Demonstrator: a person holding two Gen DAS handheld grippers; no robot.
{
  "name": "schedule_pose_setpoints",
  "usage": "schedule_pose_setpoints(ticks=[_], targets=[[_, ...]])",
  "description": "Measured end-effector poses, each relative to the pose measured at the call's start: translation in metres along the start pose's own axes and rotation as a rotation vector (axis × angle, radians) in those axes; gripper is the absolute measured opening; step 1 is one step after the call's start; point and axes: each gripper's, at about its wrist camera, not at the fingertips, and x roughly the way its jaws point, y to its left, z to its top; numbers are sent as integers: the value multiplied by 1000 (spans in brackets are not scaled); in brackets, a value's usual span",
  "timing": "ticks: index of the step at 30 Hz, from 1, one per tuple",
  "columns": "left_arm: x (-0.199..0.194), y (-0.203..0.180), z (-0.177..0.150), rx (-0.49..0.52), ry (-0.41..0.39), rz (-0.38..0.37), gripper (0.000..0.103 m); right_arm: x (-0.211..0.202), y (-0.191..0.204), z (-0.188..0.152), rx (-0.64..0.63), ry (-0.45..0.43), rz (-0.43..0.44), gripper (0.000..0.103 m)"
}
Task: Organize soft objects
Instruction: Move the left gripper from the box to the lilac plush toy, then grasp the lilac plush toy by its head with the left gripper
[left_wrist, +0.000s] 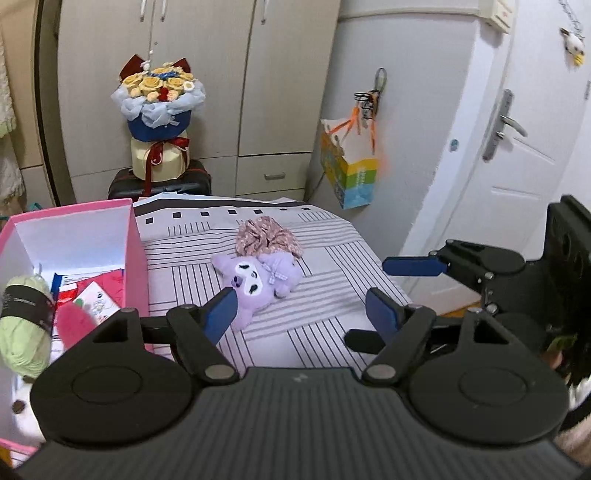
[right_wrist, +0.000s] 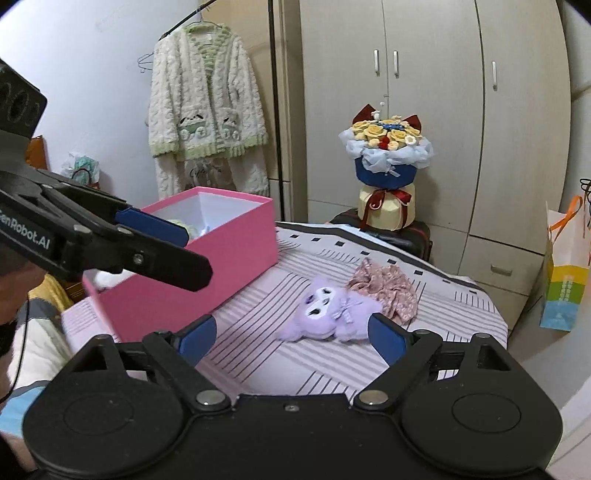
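Both tongs hang over the striped bed (left_wrist: 325, 266) with nothing in them. The left gripper (left_wrist: 304, 314) stands with its blue pads spread wide; the purple plush toy (left_wrist: 258, 282) lies just ahead, nearer its left finger. The right gripper (right_wrist: 291, 338) is equally wide, the plush (right_wrist: 328, 314) ahead between its fingers. The floral fabric scrunchie (left_wrist: 267, 236) touches the plush's far side. The pink box (left_wrist: 133, 258), to the left of both, holds green yarn (left_wrist: 22, 328).

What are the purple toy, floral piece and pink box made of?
Purple toy: fuzzy plush, matte pile. Floral piece: thin printed fabric, gathered folds, likely cotton. Pink box: rigid card by its crisp edges, smooth matte outside, white inside.
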Motion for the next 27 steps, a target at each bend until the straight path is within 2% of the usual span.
schedule_pose_setpoints(ticks=[5,7,9,13,18,22,26,27], targets=[[39,2,5,-39,10,29,74,38,-21,-5,7,-8,-19,92],[58,7,5,-69,32,42,74,57,-27,-5,0,26,-46,92],[76,14,5,-113,54,37,72,71,-26,-5,-60,59,-61,92],[108,25,1,-165,68,89,72,95,-39,-4,-3,87,-2,92],[139,45,-4,-240,74,146,72,126,-46,-8,-26,138,-25,92],[158,58,-5,-301,91,161,64,145,-60,-12,56,159,-2,92],[171,61,-11,-331,106,172,59,151,-61,-14,81,138,28,92],[174,62,-13,-342,108,161,55,152,-60,-14,85,134,29,92]])
